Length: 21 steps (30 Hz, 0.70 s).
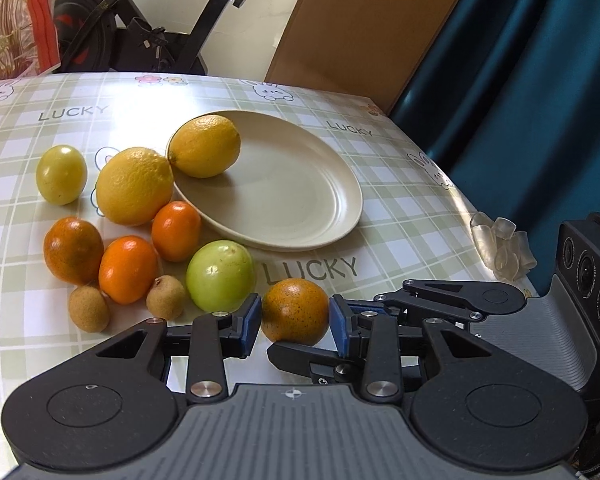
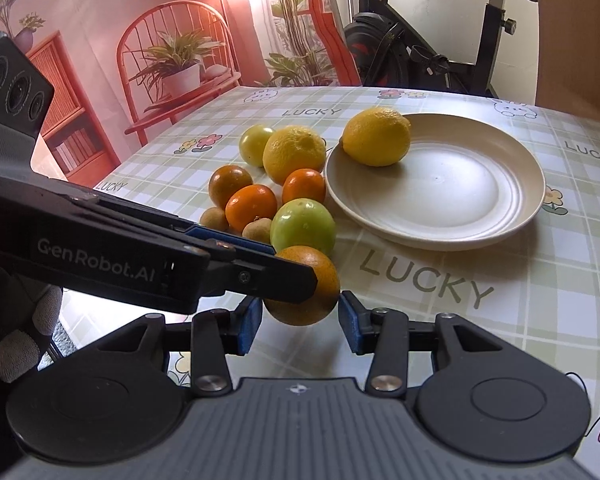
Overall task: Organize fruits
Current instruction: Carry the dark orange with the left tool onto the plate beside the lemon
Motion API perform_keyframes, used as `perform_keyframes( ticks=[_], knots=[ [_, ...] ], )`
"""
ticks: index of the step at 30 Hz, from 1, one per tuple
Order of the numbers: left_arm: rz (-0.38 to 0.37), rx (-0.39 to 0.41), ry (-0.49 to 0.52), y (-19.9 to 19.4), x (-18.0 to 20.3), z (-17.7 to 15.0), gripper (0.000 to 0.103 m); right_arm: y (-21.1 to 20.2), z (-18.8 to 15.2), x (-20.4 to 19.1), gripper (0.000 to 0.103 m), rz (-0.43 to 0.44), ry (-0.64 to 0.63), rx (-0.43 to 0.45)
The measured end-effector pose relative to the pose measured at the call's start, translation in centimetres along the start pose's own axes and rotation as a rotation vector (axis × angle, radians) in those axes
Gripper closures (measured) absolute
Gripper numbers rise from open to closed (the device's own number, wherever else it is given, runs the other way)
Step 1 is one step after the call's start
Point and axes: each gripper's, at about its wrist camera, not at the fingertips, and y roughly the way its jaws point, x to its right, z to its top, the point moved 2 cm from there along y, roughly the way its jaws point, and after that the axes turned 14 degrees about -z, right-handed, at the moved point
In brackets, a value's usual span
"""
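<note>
A speckled orange (image 1: pixel 295 311) sits between the blue pads of my left gripper (image 1: pixel 295 322), which is shut on it just above the tablecloth. In the right wrist view the same orange (image 2: pixel 305 294) is gripped by the left gripper (image 2: pixel 276 268), which crosses from the left. My right gripper (image 2: pixel 299 326) is open, its pads apart on either side of that orange. A cream plate (image 1: pixel 300 200) holds one lemon (image 1: pixel 205 146). Beside the plate lie a second lemon (image 1: pixel 134 186), a green fruit (image 1: pixel 221 275), several oranges and two small brown fruits.
The table has a green checked "LUCKY" cloth (image 1: pixel 400 208). Clear finger covers (image 1: pixel 502 250) lie near its right edge. An exercise bike (image 1: pixel 148 36), a cardboard sheet (image 1: pixel 364 28) and a blue curtain (image 1: pixel 520 80) stand behind the table.
</note>
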Motion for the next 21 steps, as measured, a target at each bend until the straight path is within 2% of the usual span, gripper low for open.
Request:
perform_keyframes(
  ticks=[6,10,15,21],
  knots=[
    [-0.010,0.005,0.027,1.1,0.9,2.2,0.064,-0.6,1.1,1.7,0.058,-0.040,0.032,0.031],
    [0.010,-0.006,0.056,2.2,1.0,3.8,0.064,-0.6,2.2,2.9,0.058,-0.057,0.031,0.047],
    [0.034,-0.007,0.018,3.3,-0.4,6.2,0.063,1.1,3.9,3.8,0.058,-0.067,-0.020,0.046],
    [0.112,-0.009,-0.008,4.6,-2.7,7.6,0.063,4.3,6.0,3.6,0.058,-0.060,-0.057,0.022]
  ],
)
